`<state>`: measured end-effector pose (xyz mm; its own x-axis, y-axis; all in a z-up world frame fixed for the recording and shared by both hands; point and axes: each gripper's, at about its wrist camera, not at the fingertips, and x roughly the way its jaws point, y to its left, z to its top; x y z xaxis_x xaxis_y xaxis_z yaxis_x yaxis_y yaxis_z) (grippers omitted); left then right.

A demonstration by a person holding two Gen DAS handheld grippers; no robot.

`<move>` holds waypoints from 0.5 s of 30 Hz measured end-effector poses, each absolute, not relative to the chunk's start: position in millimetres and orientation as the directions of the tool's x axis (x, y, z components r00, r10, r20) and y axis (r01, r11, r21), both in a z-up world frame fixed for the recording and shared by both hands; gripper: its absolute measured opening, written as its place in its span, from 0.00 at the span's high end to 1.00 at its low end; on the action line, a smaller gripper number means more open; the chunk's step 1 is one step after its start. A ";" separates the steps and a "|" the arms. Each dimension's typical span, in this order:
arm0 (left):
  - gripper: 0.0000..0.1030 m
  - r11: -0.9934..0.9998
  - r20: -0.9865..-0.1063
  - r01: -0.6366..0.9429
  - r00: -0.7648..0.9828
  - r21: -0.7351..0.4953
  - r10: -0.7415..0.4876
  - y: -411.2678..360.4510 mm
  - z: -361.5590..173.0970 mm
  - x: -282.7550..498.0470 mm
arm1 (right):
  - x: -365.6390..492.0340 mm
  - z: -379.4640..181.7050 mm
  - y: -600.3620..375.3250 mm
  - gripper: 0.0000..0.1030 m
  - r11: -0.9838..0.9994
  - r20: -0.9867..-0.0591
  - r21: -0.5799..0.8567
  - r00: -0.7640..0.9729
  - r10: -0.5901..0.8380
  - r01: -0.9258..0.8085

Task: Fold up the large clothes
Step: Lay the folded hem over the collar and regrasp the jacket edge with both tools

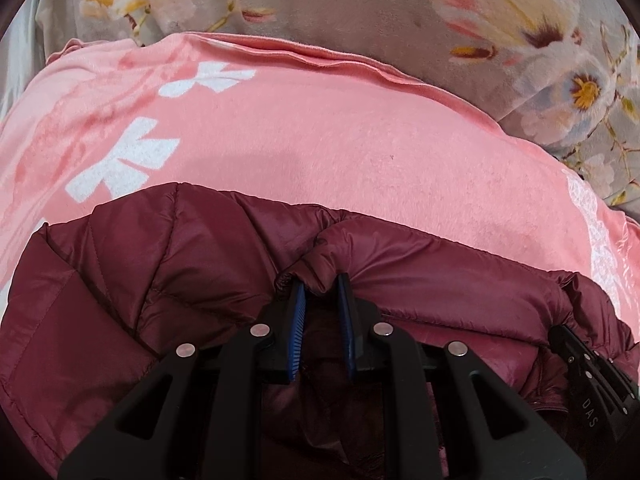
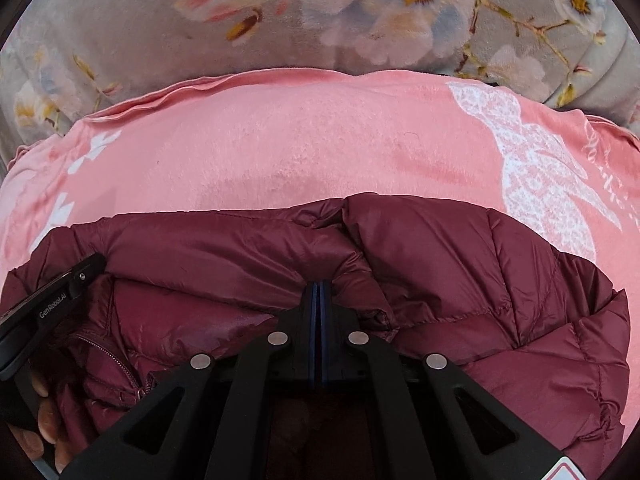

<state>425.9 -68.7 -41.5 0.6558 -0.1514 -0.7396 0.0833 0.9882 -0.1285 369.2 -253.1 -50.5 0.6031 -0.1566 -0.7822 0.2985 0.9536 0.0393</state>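
A maroon puffer jacket (image 1: 180, 264) lies bunched on a pink blanket (image 1: 320, 140). My left gripper (image 1: 321, 286) is shut on a fold of the jacket's edge, with fabric pinched between its blue pads. My right gripper (image 2: 320, 285) is shut tight on the jacket (image 2: 480, 280) at another fold of the same edge. The right gripper's body shows at the right edge of the left wrist view (image 1: 588, 372). The left gripper's body shows at the left of the right wrist view (image 2: 48, 300). The jacket's zipper (image 2: 116, 356) lies at lower left.
The pink blanket (image 2: 280, 152) has white bow prints and a white lace-pattern print (image 2: 536, 176). Beyond it lies a grey floral bed cover (image 2: 240, 20), which also shows in the left wrist view (image 1: 360, 8). A person's fingers (image 2: 44, 420) hold the left gripper's handle.
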 end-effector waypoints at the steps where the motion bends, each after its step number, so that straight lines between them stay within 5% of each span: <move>1: 0.84 0.989 -0.739 0.083 0.657 -0.125 -0.148 -69.1 -41.9 425.9 | 369.7 -50.6 -253.1 1.00 0.954 -0.783 0.035 0.601 -0.160 0.299; 15: 0.84 0.994 -0.740 0.081 0.664 -0.078 -0.112 -74.4 -44.0 426.9 | 373.9 -51.5 -241.9 1.00 0.953 -0.784 -0.065 0.575 -0.233 0.296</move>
